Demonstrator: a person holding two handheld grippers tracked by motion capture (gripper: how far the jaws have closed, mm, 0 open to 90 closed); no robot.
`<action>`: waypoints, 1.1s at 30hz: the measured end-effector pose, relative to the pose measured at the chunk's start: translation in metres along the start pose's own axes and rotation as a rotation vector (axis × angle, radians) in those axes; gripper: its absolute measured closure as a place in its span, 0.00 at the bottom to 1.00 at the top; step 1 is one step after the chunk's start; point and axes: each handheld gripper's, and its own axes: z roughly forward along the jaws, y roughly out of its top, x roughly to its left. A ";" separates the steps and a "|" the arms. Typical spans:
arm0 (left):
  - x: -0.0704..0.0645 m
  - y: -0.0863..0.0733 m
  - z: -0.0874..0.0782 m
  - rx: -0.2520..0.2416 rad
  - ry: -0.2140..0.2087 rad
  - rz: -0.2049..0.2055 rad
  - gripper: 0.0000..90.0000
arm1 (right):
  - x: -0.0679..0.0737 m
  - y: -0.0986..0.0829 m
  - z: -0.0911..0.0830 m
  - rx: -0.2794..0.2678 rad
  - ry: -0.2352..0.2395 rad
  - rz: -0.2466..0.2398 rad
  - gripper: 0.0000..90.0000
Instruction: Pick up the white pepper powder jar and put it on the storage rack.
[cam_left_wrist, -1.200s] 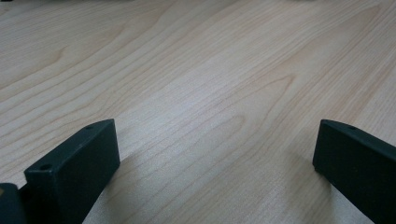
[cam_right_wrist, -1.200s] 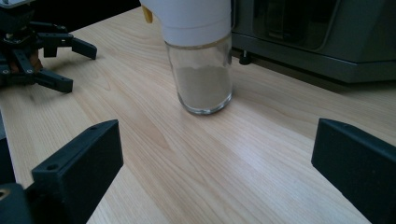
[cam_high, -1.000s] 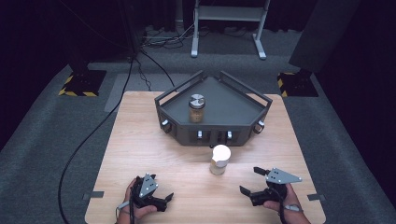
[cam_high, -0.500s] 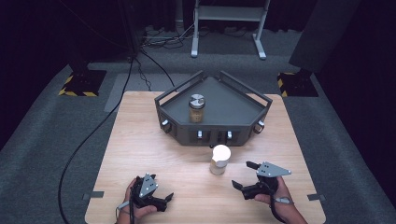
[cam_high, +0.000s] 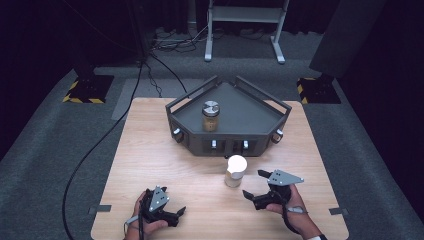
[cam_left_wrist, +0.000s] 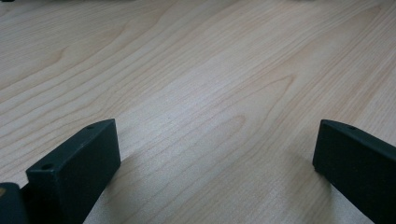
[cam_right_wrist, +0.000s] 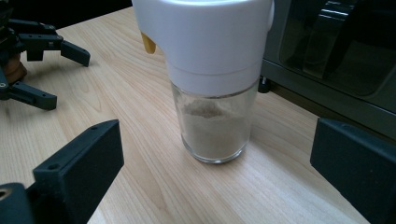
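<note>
A glass jar with a white lid (cam_high: 235, 171) holds pale powder and stands on the wooden table (cam_high: 150, 150) just in front of a dark grey tray (cam_high: 250, 117). My right gripper (cam_high: 253, 184) is open just right of this jar, jaws pointing at it. In the right gripper view the jar (cam_right_wrist: 215, 93) stands close ahead between the spread jaws of the right gripper (cam_right_wrist: 217, 137), untouched. A second jar with a metal lid (cam_high: 210, 116) stands inside the tray. My left gripper (cam_high: 174, 215) rests open near the table's front edge, and the left gripper (cam_left_wrist: 215, 140) has bare wood between its jaws.
The tray's front wall (cam_right_wrist: 336, 60) lies right behind the white-lidded jar. The left gripper (cam_right_wrist: 37, 46) shows far off in the right gripper view. A black cable (cam_high: 90, 165) trails off the table's left side. Bare wood stretches between the two grippers.
My right gripper has moved left and slightly forward, closing in on the white-lidded jar. The left gripper and both jars have stayed put.
</note>
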 end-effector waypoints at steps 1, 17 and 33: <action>0.000 0.000 0.000 0.000 0.000 0.000 0.01 | 0.000 0.001 0.001 0.001 0.000 -0.002 0.03; 0.000 0.000 0.000 0.001 0.001 -0.001 0.01 | -0.003 0.012 0.023 0.003 0.031 -0.014 0.03; 0.000 0.000 0.000 0.001 0.000 0.000 0.01 | -0.007 0.016 0.043 0.000 0.042 0.000 0.03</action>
